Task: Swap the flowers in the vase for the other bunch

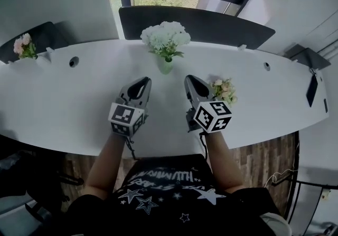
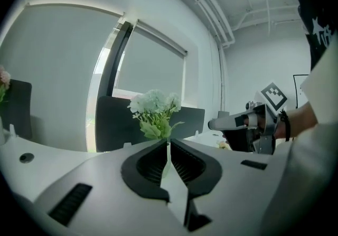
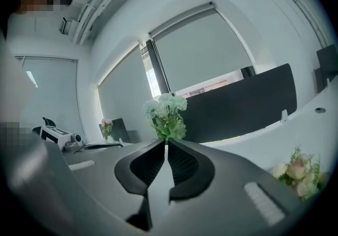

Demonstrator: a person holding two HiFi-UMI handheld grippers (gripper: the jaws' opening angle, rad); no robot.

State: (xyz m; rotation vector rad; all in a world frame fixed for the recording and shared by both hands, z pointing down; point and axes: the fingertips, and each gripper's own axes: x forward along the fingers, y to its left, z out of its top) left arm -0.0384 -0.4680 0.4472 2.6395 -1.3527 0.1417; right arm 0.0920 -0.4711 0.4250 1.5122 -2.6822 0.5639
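The white flowers (image 1: 165,37) are standing upright in a small pale vase (image 1: 165,65) on the white table (image 1: 63,103). They are sitting ahead of both claws, roughly midway between the two tips and well apart from either. In the left gripper view the white flowers (image 2: 154,108) are rising just above the tip of the left claw (image 2: 168,142). In the right gripper view they (image 3: 166,111) are lining up over the right claw (image 3: 166,142) the same way.

The other bunch (image 1: 224,90), pink and cream with green leaves, is lying on the table just beside the right claw (image 1: 189,78), on its outer side. It (image 3: 298,172) is showing low at the right of the right gripper view.

The left claw (image 1: 143,79) is hovering over the table with its jaws pressed together and nothing between them. The right claw's jaws are also closed and gripping nothing. A hand is holding each claw.

A third small pink bunch (image 1: 24,46) is sitting far out to the left of the left claw, at the table's end. A dark panel (image 1: 211,24) is standing behind the vase.
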